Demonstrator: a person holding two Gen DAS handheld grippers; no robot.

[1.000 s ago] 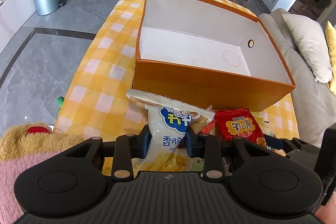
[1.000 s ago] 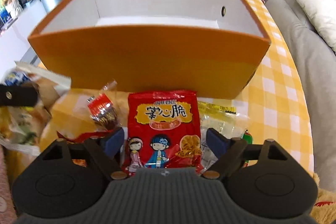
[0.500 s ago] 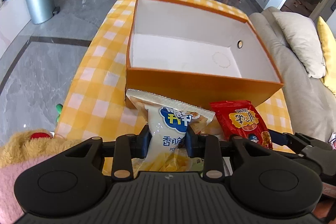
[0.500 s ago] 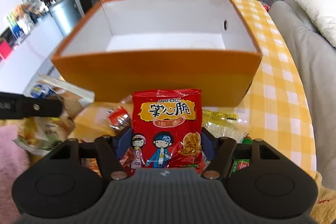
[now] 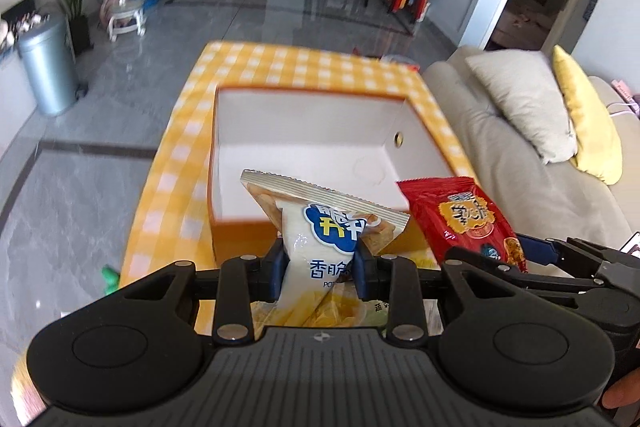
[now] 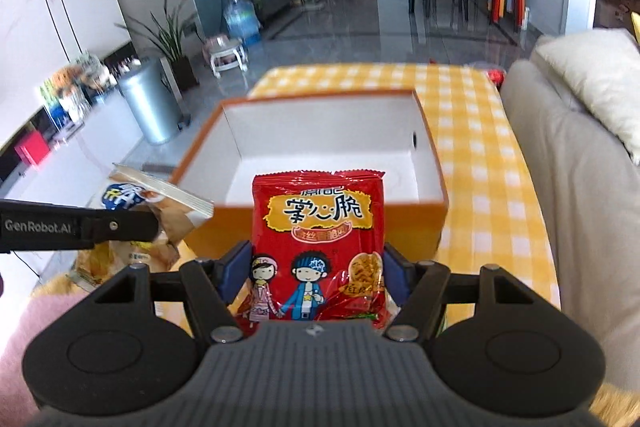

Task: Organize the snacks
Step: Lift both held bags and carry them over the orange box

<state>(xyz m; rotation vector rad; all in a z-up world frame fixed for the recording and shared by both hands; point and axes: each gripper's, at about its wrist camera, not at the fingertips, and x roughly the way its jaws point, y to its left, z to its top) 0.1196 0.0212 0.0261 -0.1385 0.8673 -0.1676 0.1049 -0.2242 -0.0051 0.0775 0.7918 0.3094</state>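
The left gripper (image 5: 319, 269) is clenched on a white chip bag (image 5: 320, 247), its blue pads pinching the bag's narrow middle so that the crimped top edge fans out above the fingers. The right gripper (image 6: 316, 269) grasps a red snack packet (image 6: 318, 247) with cartoon children printed on it; both pads press against the packet's sides. In the left wrist view the red packet shows at the right of the white bag, and both are held up in the air on the near side of an orange box (image 5: 240, 227). The box stands open on a table with a yellow checked cloth (image 5: 176, 155), its white inside bare as far as the blurred view shows. A grey sofa (image 6: 568, 195) with cushions lies to the right of the table, and a silver bin (image 5: 48, 71) stands on the floor far to the left.
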